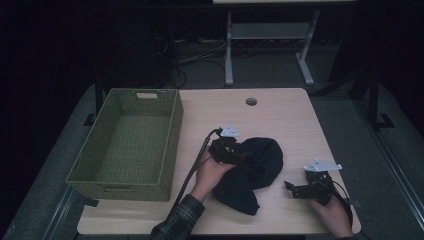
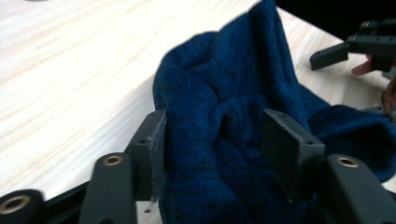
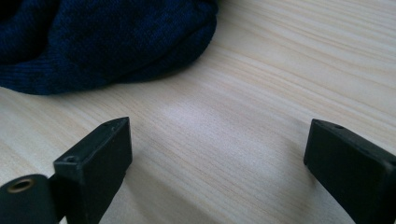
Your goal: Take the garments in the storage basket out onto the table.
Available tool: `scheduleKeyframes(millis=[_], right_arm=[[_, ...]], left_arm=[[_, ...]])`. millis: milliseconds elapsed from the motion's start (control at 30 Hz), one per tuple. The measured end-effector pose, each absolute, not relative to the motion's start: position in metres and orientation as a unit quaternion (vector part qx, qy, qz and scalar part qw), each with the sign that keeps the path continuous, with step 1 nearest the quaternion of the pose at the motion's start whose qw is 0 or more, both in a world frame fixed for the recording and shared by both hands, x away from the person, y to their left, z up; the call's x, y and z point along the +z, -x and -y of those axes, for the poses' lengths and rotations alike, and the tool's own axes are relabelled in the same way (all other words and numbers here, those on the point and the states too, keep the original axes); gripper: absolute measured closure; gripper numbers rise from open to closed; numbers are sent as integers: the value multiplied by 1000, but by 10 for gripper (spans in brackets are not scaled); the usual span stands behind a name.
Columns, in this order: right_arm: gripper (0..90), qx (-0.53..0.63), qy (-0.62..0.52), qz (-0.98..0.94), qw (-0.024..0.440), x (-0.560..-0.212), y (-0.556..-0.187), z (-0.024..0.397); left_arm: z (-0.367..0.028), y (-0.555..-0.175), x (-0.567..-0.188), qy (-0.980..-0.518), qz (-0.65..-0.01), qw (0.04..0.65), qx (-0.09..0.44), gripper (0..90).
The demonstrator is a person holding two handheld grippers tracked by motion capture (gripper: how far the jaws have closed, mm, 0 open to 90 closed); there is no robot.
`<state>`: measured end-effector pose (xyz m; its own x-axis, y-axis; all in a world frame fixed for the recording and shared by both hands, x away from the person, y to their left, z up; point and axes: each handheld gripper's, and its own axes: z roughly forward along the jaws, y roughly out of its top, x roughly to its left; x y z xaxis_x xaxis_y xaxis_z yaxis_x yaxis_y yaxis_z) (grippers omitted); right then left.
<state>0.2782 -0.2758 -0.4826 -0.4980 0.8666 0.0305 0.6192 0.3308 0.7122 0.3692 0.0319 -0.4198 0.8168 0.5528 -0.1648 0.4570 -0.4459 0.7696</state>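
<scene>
A dark blue knitted garment [image 1: 252, 172], rumpled into a soft heap, lies on the pale wooden surface [image 1: 280, 115] between the person's two hands, well to the right of an empty green woven basket [image 1: 127, 145] that stands at the surface's left side, presumably as the place the garment is meant to go.

The left tool [image 1: 235, 152] sits at the heap's upper left edge. In the left gripper view its jaws stand partly apart with a bunched fold of the knit [image 2: 224, 126] between them; the fabric fills the gap and brushes both pads, yet it bulges loosely rather than being pinched, so I judge the hold to be released or only slack.

The right tool [image 1: 295, 189] rests low over bare wood just right of the garment, apart from it. In the right gripper view its jaws are spread wide with nothing between them, and the cloth's rounded edge [image 3: 107, 42] lies ahead of them, so it seems poised to take the near side.
</scene>
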Motion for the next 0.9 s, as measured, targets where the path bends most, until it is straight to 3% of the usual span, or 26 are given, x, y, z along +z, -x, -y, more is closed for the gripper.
scheduleKeyframes(millis=[200,900], right_arm=[[73,341,-467,-795,181,-483,-278,276],[73,342,-466,-796,182,-483,-278,276]], left_arm=[[-46,-364,-403,-847,-290,441,59,364],[-89,-345,-397,-855,-285,428,64,362]])
